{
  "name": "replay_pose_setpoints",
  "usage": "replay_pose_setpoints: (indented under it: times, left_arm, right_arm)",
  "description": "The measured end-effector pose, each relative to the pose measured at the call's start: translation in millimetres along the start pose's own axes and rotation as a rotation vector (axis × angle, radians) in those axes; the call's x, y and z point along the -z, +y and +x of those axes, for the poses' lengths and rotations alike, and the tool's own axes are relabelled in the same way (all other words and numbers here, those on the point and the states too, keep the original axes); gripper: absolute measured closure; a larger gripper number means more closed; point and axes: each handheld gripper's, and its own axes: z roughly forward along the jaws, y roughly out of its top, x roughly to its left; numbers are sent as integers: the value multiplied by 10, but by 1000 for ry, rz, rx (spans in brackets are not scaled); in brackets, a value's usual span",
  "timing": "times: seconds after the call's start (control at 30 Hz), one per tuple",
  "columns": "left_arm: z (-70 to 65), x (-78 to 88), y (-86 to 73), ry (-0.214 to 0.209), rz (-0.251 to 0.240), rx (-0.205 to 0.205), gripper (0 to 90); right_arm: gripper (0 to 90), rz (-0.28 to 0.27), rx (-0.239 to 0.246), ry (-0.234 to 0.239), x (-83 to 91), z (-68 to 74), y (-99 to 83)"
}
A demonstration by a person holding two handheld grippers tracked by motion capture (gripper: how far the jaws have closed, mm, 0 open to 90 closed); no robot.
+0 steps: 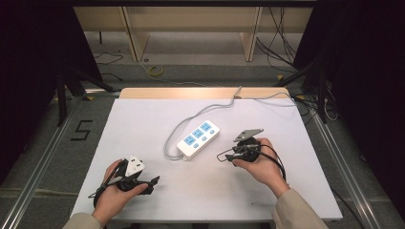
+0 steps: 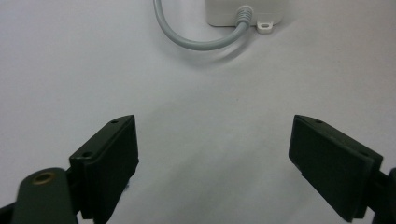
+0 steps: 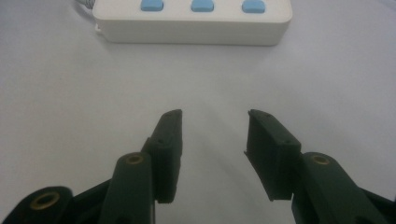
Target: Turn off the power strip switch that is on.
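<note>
Right gripper view: tongs (image 3: 214,122) agape (nothing between) before power strip (image 3: 194,21)

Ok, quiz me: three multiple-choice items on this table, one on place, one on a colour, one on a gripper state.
1. The power strip lies:
A. mid-table between the two grippers
B. on the floor
C. in the left gripper

2. Its buttons are:
A. red
B. blue
C. black

3. The right gripper is:
A. shut on the grey cable
B. shut on the strip
C. open, nothing between its jaws

Answers: 1 A, the high view shows it on the white table; 2 B, blue in the right gripper view; 3 C, bare table shows between its pads.
</note>
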Motion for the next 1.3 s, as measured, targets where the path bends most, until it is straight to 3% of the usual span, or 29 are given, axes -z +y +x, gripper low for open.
replay_pose_setpoints:
  times: [0.5,0.8,1.3]
  left_arm:
    - [4,2,-7,5,-1,3,154]
    - [5,6,-7,5,-2,3,154]
    - [4,4,-1,5,0,2,154]
  right_arm:
    - [497,-92,-6,-14,175,-76,-437]
    - [462,-173,-49,-30,272,-95,-665]
    - [429,-227,-65,-33,353,-76,-883]
